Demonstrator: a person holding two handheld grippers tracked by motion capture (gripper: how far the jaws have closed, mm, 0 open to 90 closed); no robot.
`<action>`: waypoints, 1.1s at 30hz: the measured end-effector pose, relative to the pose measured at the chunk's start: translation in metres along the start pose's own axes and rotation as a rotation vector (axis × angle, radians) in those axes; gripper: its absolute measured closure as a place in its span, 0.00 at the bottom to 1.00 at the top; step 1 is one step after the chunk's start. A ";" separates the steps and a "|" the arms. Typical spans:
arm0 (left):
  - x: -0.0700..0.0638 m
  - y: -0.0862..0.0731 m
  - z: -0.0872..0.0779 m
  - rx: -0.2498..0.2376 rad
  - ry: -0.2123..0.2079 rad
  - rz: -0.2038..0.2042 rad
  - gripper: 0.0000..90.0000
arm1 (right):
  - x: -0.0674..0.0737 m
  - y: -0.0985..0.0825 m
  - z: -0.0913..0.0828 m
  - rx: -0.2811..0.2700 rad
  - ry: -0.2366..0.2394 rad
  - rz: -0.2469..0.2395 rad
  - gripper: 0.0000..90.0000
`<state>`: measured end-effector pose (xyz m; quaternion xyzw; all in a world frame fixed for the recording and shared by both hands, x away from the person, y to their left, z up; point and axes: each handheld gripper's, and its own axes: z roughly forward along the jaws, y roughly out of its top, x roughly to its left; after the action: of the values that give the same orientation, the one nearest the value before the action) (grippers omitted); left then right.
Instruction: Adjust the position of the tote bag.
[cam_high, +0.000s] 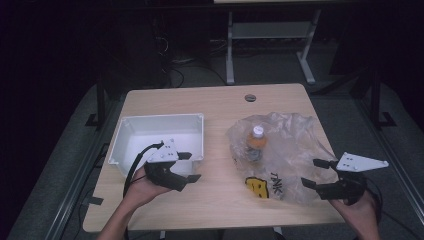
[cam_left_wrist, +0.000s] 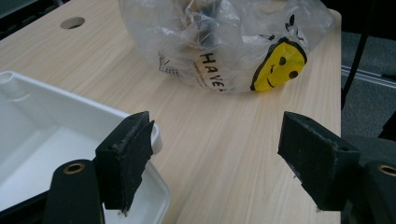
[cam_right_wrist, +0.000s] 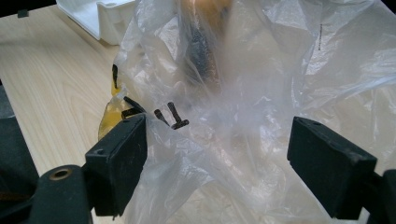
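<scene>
Resting on the right half of the table (cam_high: 215, 105): clear plastic bag (cam_high: 285, 150), crumpled, printed with black letters and a yellow smiley face (cam_left_wrist: 279, 64) toward the near edge. Inside it, upright — bottle (cam_high: 256, 141) with white cap and orange contents, seen blurred through the plastic in the right gripper view.

Sitting on the left half, near the left edge: white tray (cam_high: 131, 142), rectangular, deep-walled, nothing seen inside.

Left claw (cam_high: 188, 167), held in the person's left hand (cam_high: 145, 186) over the near right corner of the tray — jaws spread wide, gripping nothing, pointed across the bare wood toward the bag; well apart from the bag. One jaw seen over the tray's rim in the left gripper view.

Right claw (cam_high: 317, 173), held in the right hand (cam_high: 359, 212) at the near right corner of the table — jaws spread wide, not clamped on anything. Bag plastic lying between the jaws and touching the left jaw in the right gripper view; right jaw apart from it.

Round cable hole (cam_high: 250, 97) near the far edge of the table.
</scene>
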<state>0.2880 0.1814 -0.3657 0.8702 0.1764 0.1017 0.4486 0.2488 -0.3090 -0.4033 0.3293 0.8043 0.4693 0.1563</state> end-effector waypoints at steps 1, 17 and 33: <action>0.000 0.002 0.001 0.001 -0.006 0.006 0.28 | 0.000 0.000 0.001 -0.001 -0.001 -0.006 0.22; -0.002 0.024 0.024 0.023 -0.040 0.035 0.29 | -0.004 -0.003 0.001 0.002 0.001 0.004 0.22; 0.002 0.044 0.042 0.035 -0.067 0.047 0.31 | -0.006 -0.002 0.005 0.011 0.023 -0.004 0.22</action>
<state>0.3135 0.1275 -0.3534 0.8848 0.1425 0.0800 0.4364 0.2555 -0.3109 -0.4081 0.3232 0.8091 0.4685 0.1462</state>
